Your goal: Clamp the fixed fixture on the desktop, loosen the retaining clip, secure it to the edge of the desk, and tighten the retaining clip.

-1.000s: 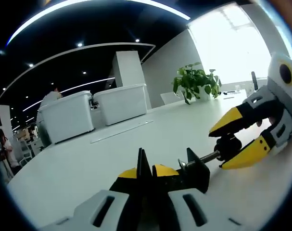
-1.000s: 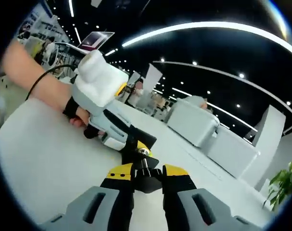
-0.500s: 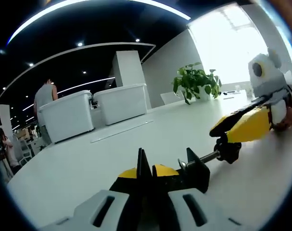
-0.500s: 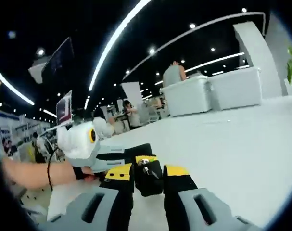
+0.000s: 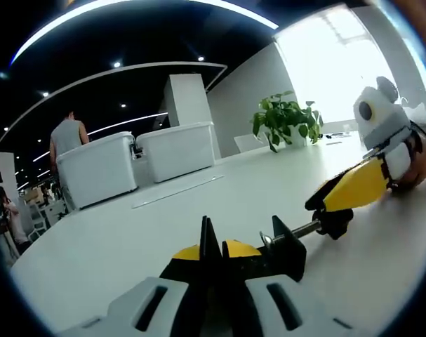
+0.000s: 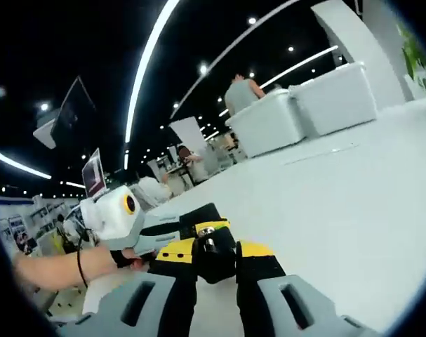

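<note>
Left gripper view — clamp (image 5: 283, 247) body hidden behind left gripper (image 5: 214, 253) jaws.

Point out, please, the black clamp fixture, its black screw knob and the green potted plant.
black clamp fixture (image 5: 286, 247), left gripper view: its black body beside the left claw.
black screw knob (image 5: 335, 222), left gripper view: the knob's lower side, under the right claw.
green potted plant (image 5: 283, 118), left gripper view: its leaves.

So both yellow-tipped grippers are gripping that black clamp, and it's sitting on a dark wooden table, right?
Not quite: the table is white, not dark wood, as the left gripper view shows. The rest holds: the left gripper grips the black clamp by its body, and the right gripper is closed on its knob end.
</note>
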The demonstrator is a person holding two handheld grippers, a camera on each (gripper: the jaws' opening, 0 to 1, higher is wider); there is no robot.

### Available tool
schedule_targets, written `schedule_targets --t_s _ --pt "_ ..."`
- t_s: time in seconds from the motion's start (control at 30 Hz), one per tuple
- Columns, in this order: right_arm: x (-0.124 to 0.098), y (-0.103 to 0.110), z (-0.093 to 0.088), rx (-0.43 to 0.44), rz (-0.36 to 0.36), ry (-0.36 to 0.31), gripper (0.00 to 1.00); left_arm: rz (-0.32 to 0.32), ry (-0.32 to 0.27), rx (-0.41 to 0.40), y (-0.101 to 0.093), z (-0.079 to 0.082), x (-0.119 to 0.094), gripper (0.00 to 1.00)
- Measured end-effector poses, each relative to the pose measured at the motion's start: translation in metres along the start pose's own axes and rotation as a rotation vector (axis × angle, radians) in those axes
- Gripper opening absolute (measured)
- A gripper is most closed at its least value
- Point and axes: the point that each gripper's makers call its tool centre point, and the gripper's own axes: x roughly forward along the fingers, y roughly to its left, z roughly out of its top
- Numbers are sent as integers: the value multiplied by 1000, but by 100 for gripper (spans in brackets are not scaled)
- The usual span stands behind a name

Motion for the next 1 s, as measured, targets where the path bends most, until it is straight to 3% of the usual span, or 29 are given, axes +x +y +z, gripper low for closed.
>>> schedule_targets --t_s 0.13,0.3,0.57,0.67,0.77,1.0 --pt "-1 6 2 -260 -36 -7 20 0 -1 1 -1 0 -1 7" --pt "1 18 2 -781 -73 -4 20 1 -1 3 -2 1 -2 7" --pt "2 19 0 -881 -88 3 20 3 0 2 -4 1 -3 7" --pt "1 17 0 -823 -85 10 21 3 0 2 -4 1 -3 7" --pt "-1 25 0 -535 -17 -8 32 3 0 2 -5 1 -3 7" --pt "-5 -2 6 -127 -19 -17 31 5 0 3 -4 1 -3 8"
